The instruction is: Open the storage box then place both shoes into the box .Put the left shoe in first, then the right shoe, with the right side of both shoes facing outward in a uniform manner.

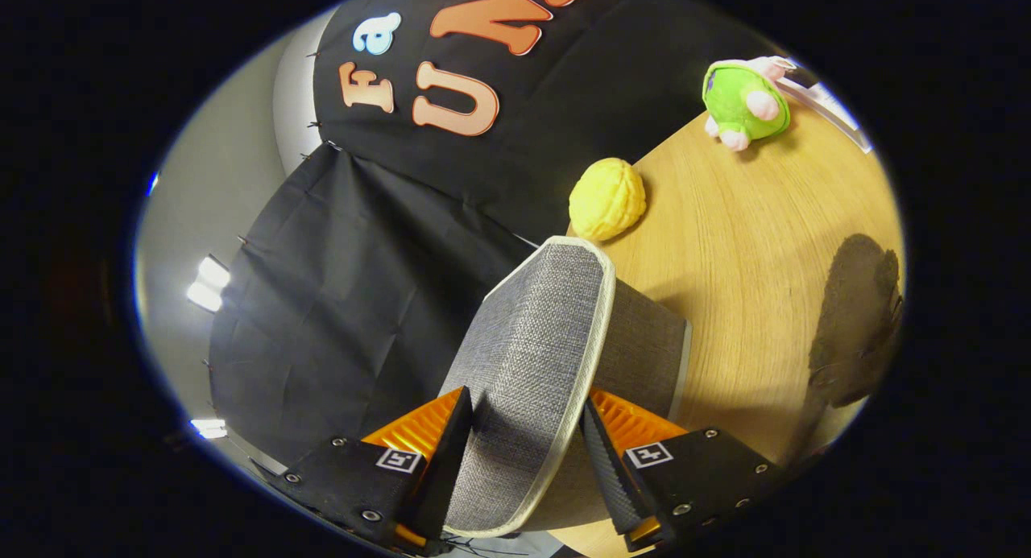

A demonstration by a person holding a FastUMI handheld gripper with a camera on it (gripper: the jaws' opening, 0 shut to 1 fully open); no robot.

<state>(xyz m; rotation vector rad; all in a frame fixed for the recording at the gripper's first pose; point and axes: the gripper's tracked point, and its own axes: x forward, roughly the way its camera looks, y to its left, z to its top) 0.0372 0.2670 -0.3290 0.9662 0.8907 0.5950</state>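
Now the tool (527, 441) pinches the grey fabric lid (536, 341) of the box (644, 341), one finger on each face, the lid standing up between them. Its white-piped edge runs beside the right finger. Beyond, on the wooden surface (757, 244), sit a yellow ball (607, 198) and, farther off, a green plush toy (745, 101).

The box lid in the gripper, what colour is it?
Grey woven fabric with a pale cream edge, seen in the gripper view: the lid sits between the gripper fingers.
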